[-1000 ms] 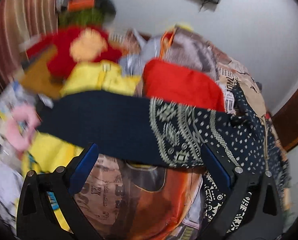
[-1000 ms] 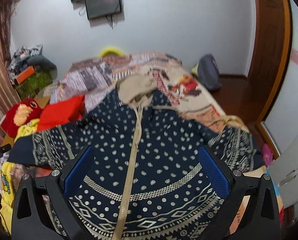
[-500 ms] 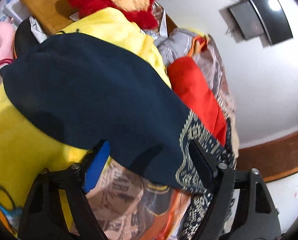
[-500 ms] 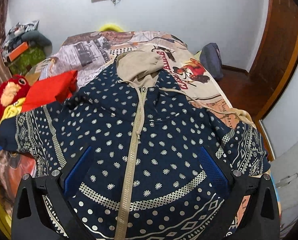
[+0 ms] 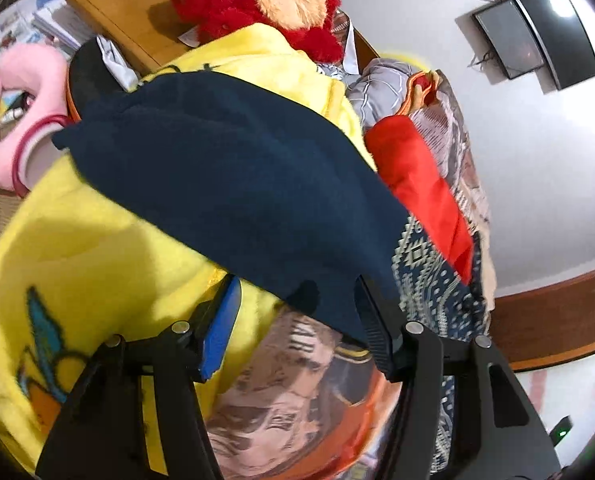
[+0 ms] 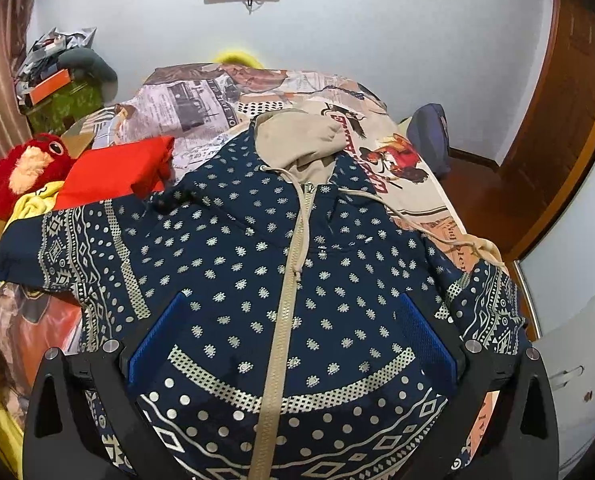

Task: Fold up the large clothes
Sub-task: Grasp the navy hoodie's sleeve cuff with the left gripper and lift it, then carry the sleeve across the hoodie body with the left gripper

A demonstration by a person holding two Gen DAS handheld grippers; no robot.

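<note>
A navy zip hoodie (image 6: 265, 264) with cream dots, patterned bands and a beige hood (image 6: 297, 140) lies face up, spread on the bed. Its left sleeve (image 5: 233, 184) hangs off the bed side over yellow fabric. My left gripper (image 5: 297, 300) is open, jaws on either side of the sleeve's lower edge near the cuff, not closed on it. My right gripper (image 6: 293, 320) is open above the hoodie's lower front, the zipper (image 6: 285, 320) between its fingers. The right sleeve (image 6: 485, 304) drapes over the bed's right edge.
A red folded cloth (image 6: 117, 172) lies on the bed left of the hoodie. A red plush toy (image 5: 257, 4) and a yellow blanket (image 5: 97, 248) sit at the bed's left side by a wooden desk (image 5: 121, 0). A dark backpack (image 6: 429, 140) stands at right.
My left gripper has swung and moved in close to the left sleeve, its jaws narrowing around the sleeve's edge. My right gripper has dropped lower and closer over the hoodie's front.
</note>
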